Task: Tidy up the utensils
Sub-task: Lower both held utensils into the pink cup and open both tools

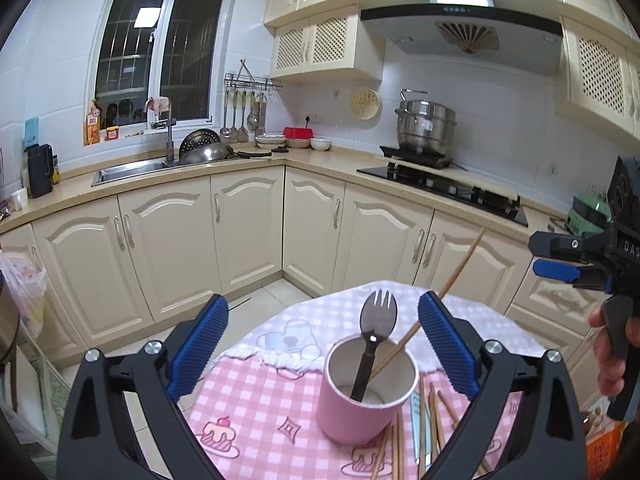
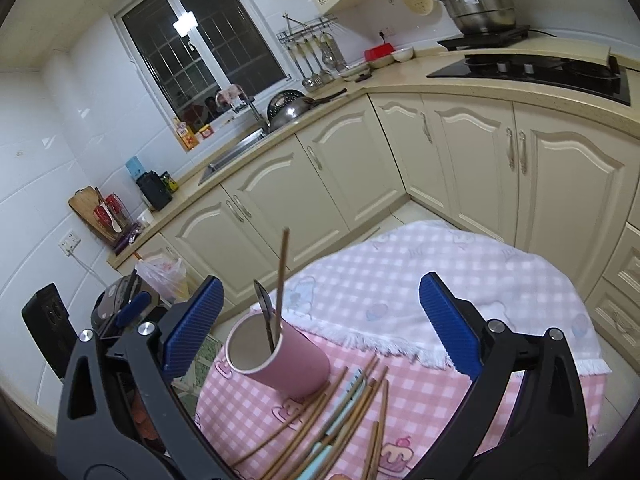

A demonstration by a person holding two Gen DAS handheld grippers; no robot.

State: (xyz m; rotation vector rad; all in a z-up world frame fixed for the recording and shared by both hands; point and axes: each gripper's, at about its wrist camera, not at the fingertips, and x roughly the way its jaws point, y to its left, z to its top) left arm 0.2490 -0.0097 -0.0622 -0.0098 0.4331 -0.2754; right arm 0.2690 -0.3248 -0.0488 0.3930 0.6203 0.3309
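While both grippers' fingers (image 1: 448, 344) gape empty, pink cup (image 1: 366, 396) stands between left pair.

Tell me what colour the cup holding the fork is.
Pink outside, pale cream inside. The cup shows best in the left wrist view, with the fork standing in it.

The left black two-finger gripper with ribbed blue pads (image 1: 323, 344) and the matching right gripper (image 2: 320, 326) both have jaws spread wide, holding nothing, pointing slightly downward.
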